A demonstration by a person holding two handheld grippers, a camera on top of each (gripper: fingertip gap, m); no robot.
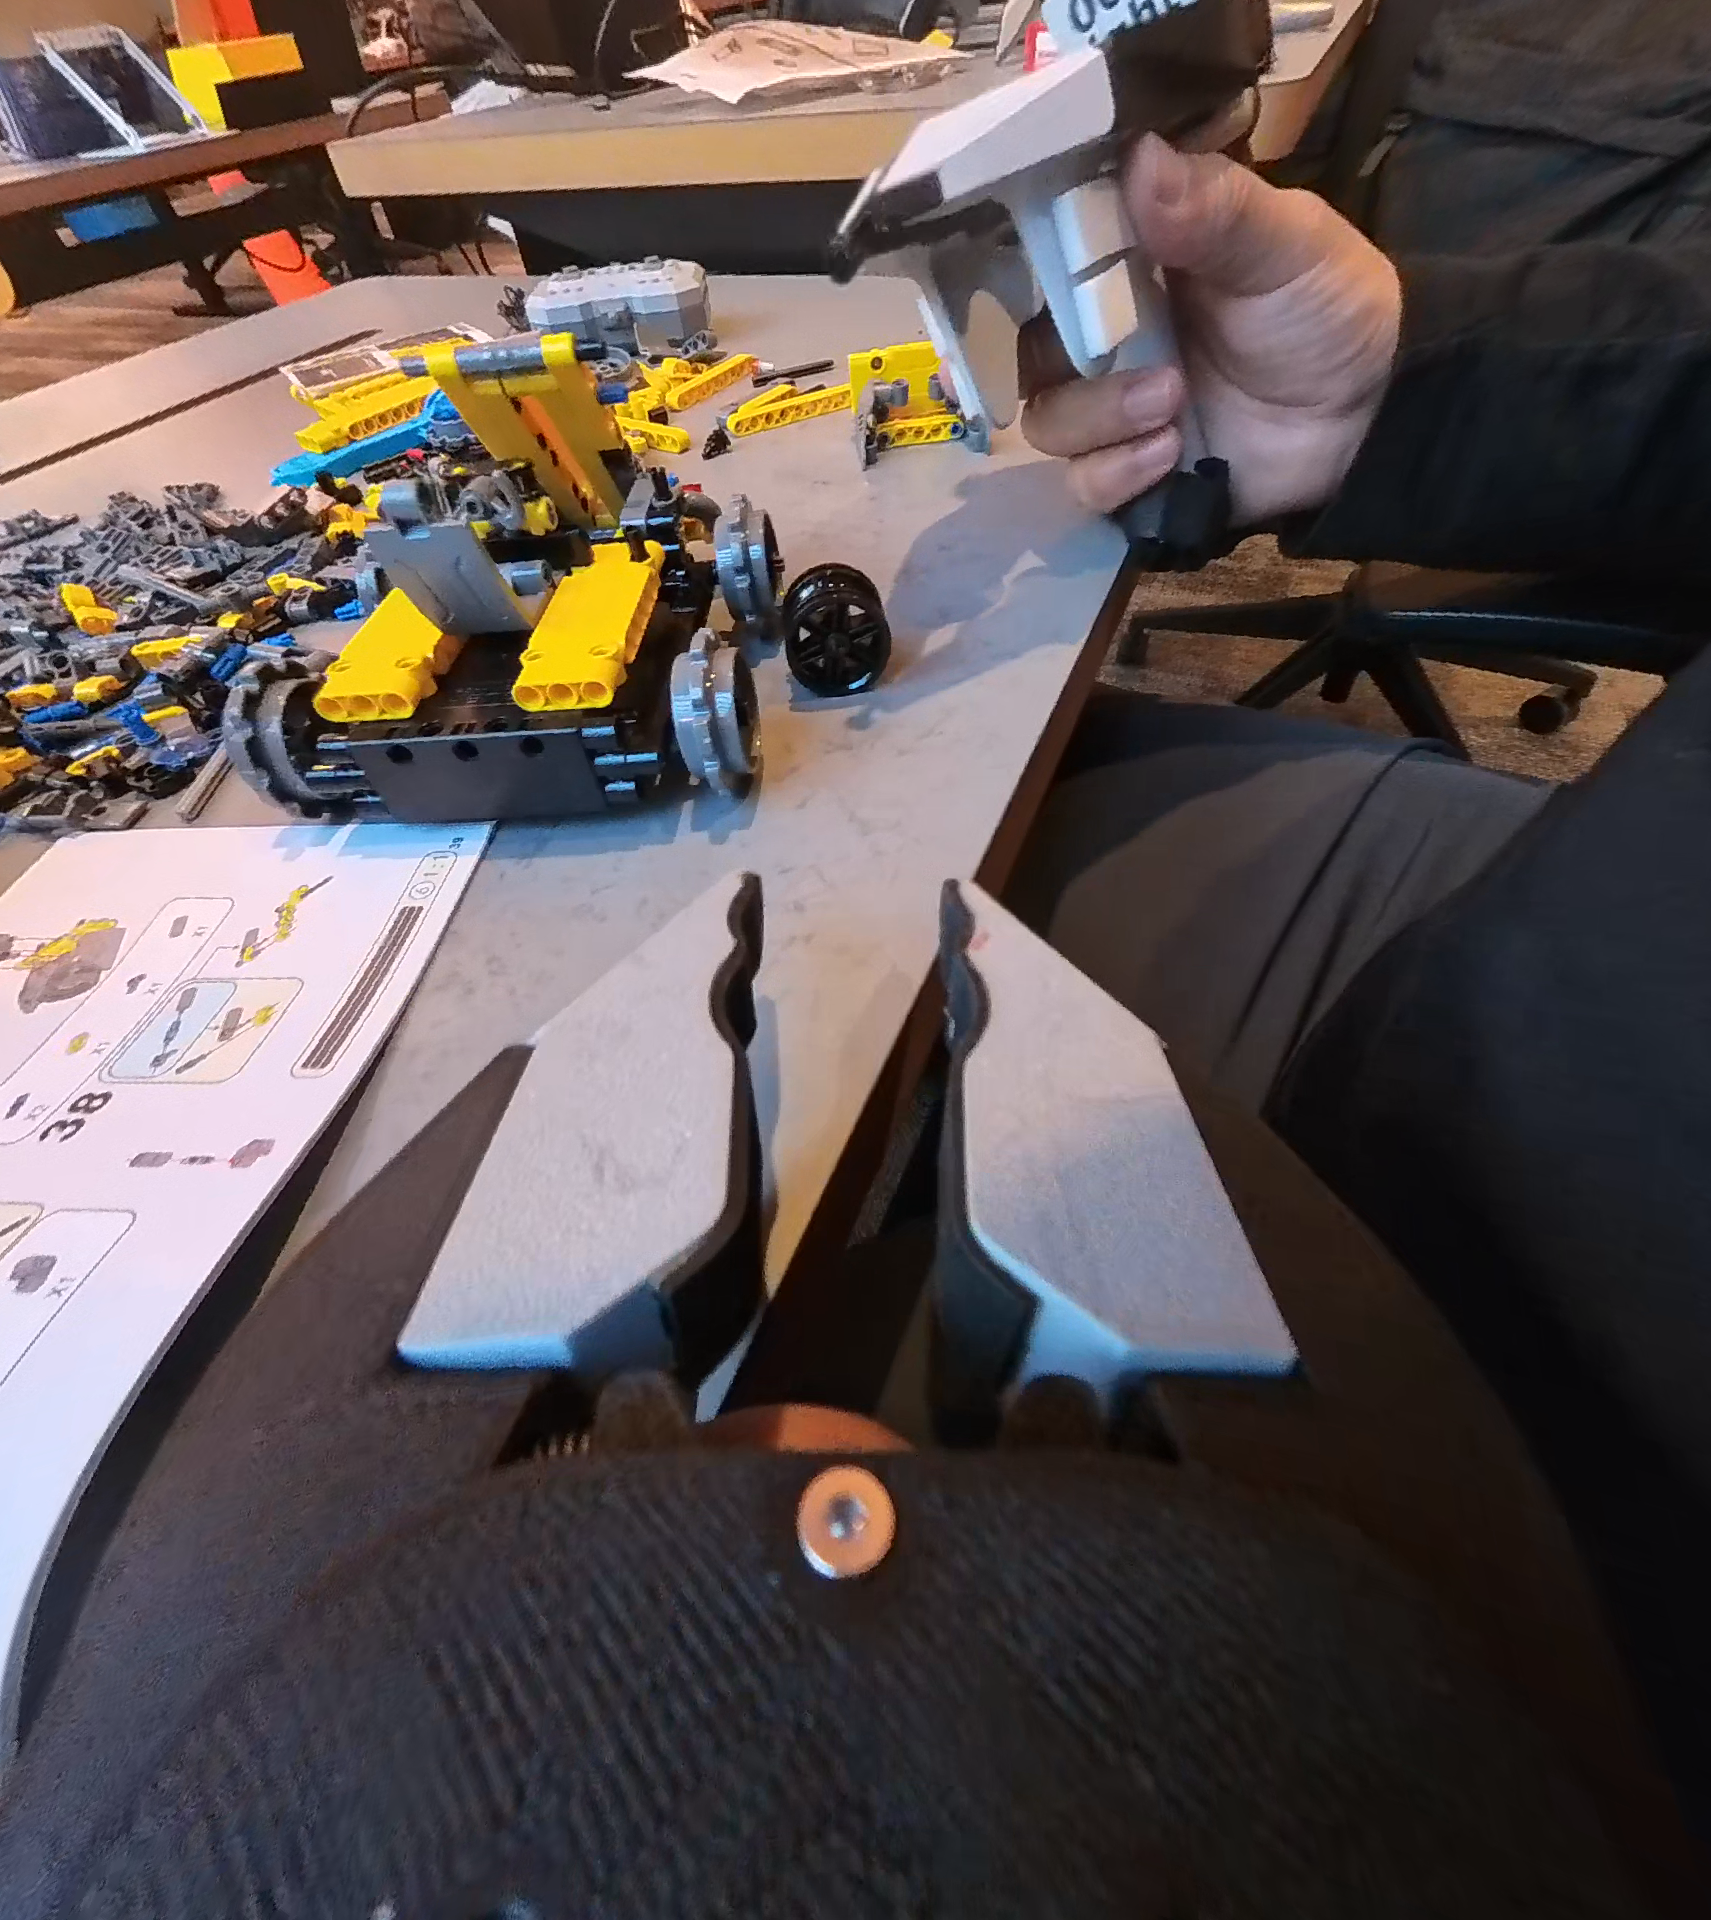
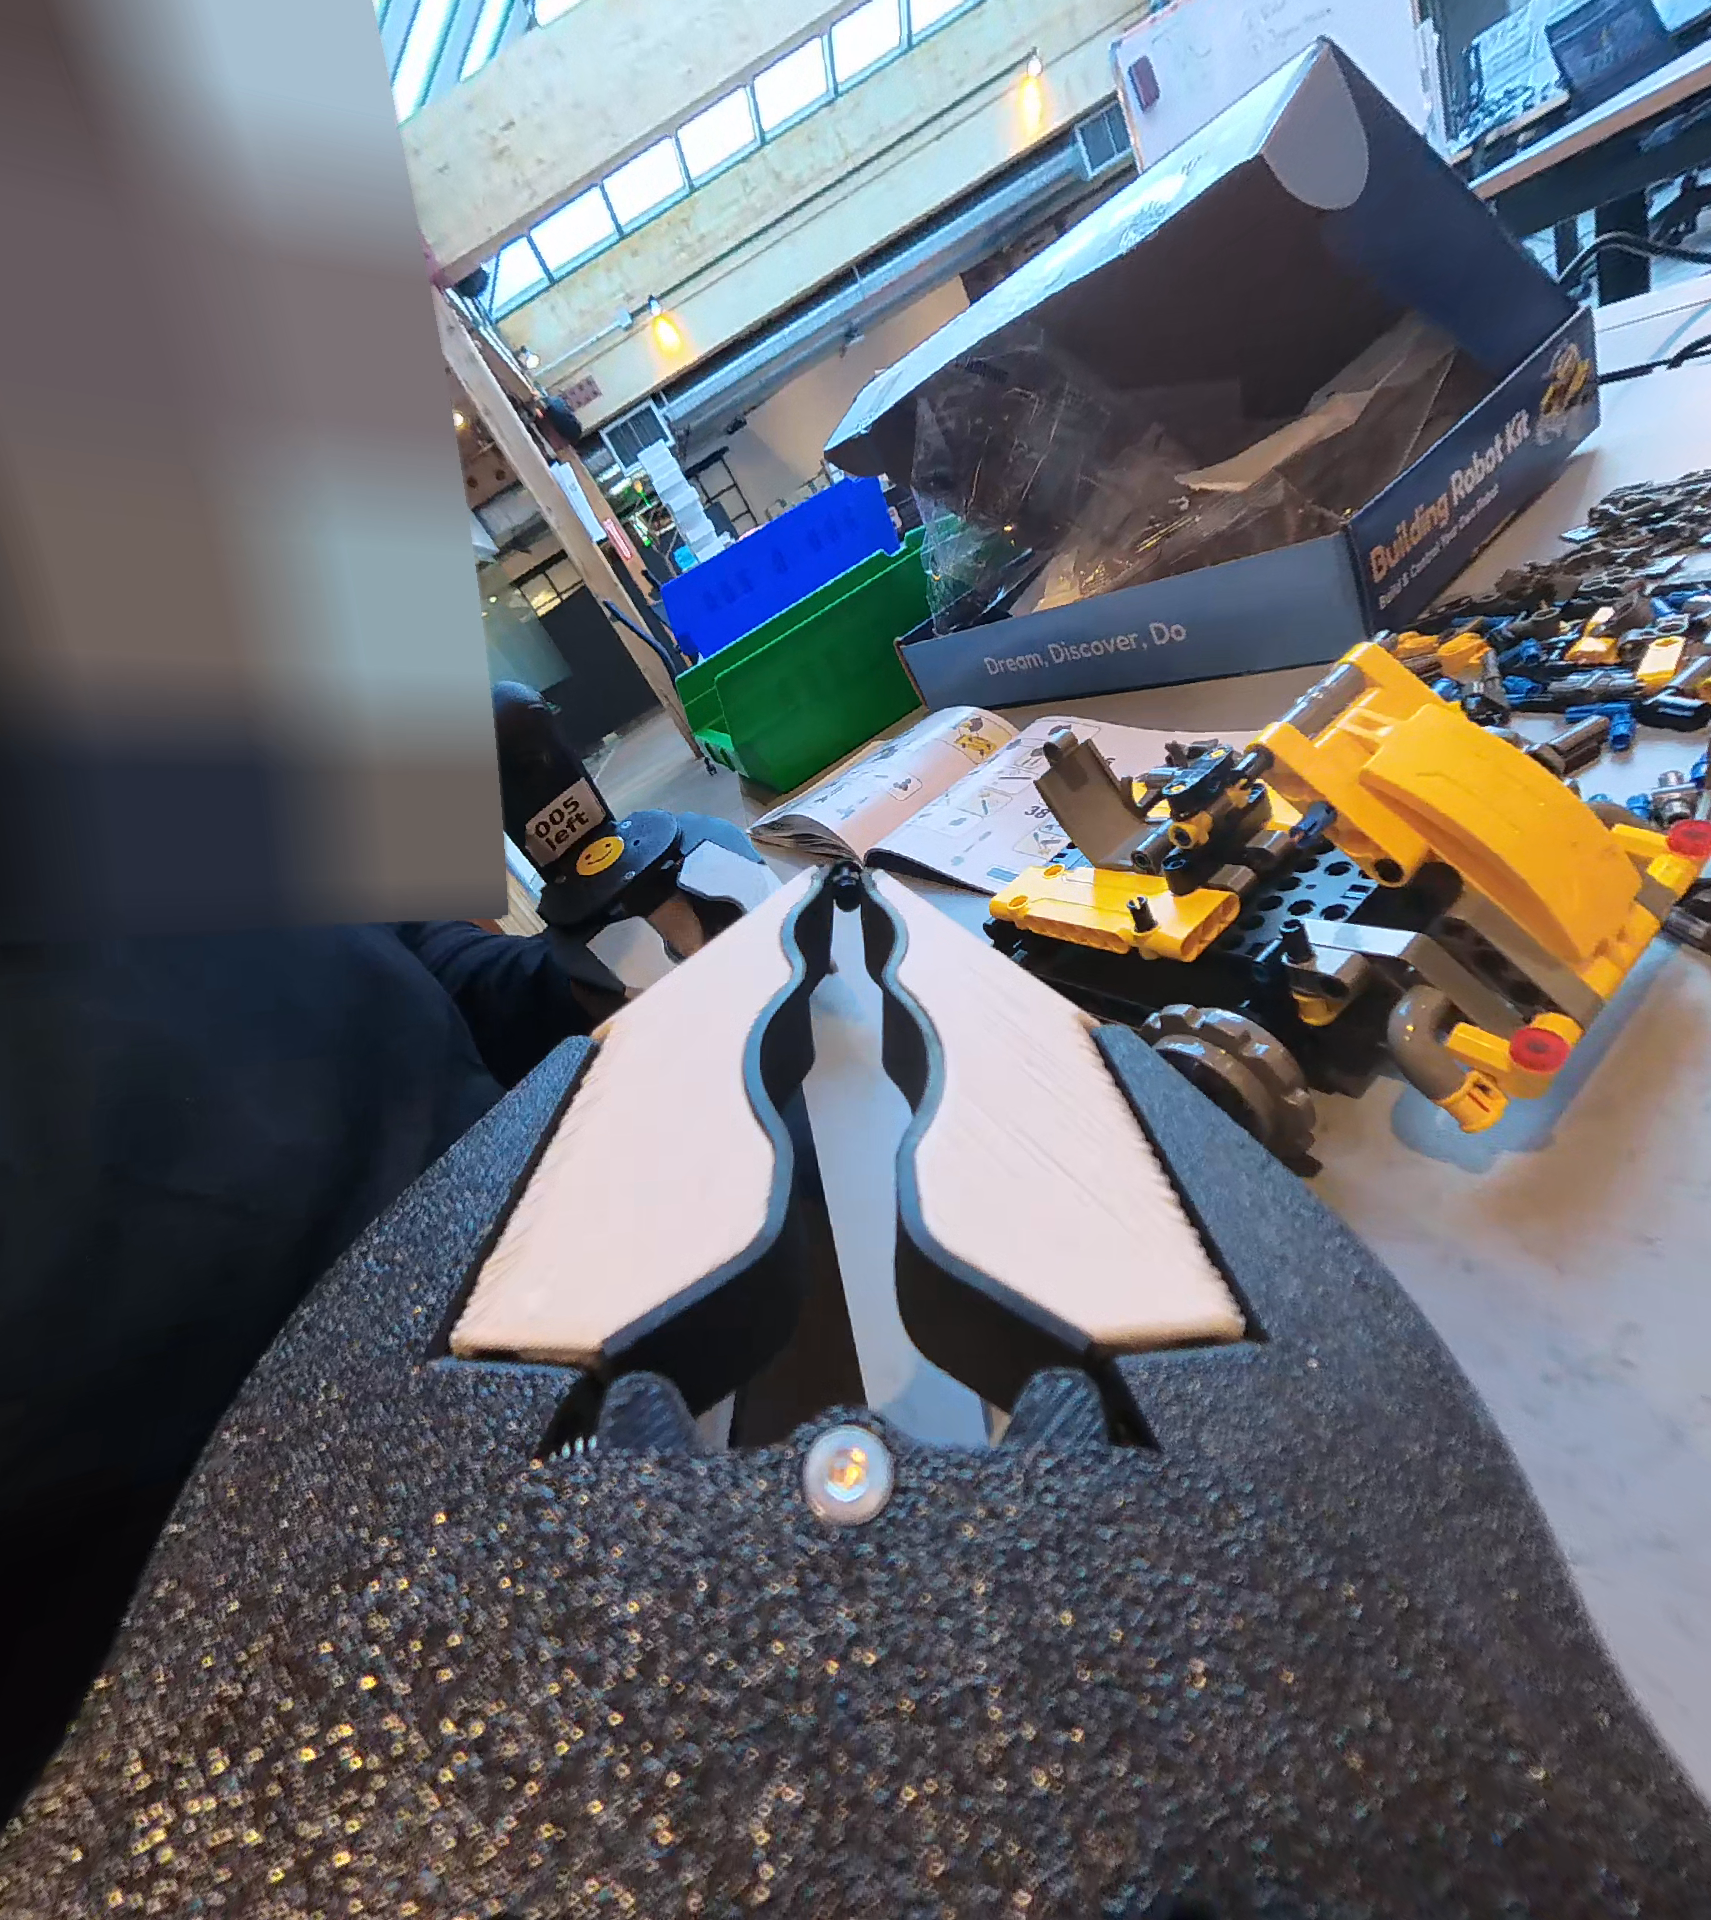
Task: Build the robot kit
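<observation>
My left gripper (image 1: 849,904) is open and empty, low over the near edge of the grey table (image 1: 882,810), beside an open instruction booklet (image 1: 103,1039). My right gripper (image 2: 843,885) is shut on a small black pin (image 2: 843,891), pinched at the very fingertips and held in the air. In the left wrist view a hand holds the right gripper (image 1: 846,247) up above the table's right corner. A half-built yellow, black and grey wheeled vehicle (image 1: 518,634) stands on the table, with a loose black wheel (image 1: 835,644) to its right. The vehicle (image 2: 1350,914) lies right of my right fingertips.
A pile of loose grey, yellow and blue parts (image 1: 51,644) lies left of the vehicle. A small yellow sub-assembly (image 1: 898,405) and a grey block (image 1: 617,301) sit farther back. An open dark kit box (image 2: 1246,468), green and blue bins (image 2: 799,665) and the booklet (image 2: 934,800) lie beyond. An office chair (image 1: 1402,644) stands beside the table. My right gripper's tips are some 8 centimetres from the loose black wheel (image 1: 835,644).
</observation>
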